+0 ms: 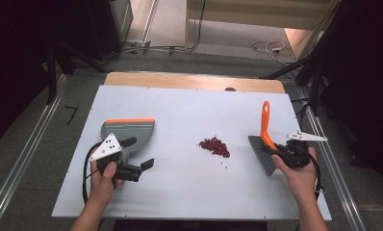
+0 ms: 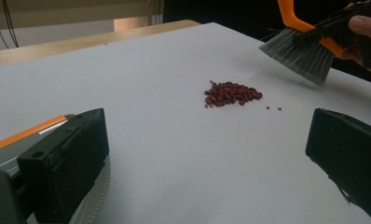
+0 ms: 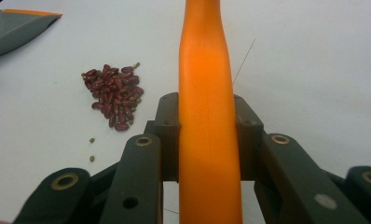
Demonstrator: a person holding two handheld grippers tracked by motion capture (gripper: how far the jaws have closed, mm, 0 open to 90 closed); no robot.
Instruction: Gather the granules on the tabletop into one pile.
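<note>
Beans (image 1: 214, 146) lie in a small red heap at the middle of the white table (image 1: 180, 192), with a few strays (image 1: 224, 162) just near of the pile. We judge them hard, light and round enough to skitter and roll, so they are best gathered by sweeping rather than pinched one by one.

Our right gripper (image 1: 282, 153) is clenched on the orange handle of the brush (image 1: 265, 139), just above the head; in the right gripper view the handle (image 3: 207, 116) runs straight up between the pads. The handle looks stiff and smooth, and a hold low by the head should give us good control of the soft grey bristles (image 2: 299, 55), which hover to the right of the heap, apart from it.

Our left gripper (image 1: 139, 154) stands released, its jaws wide with nothing between the pads. It sits at the left, just beside the grey dustpan (image 1: 129, 132), whose orange lip points far. The pan seems light rigid plastic; its handle at the near end is where we would grip it, keeping the lip flat so beans do not slip under.
</note>
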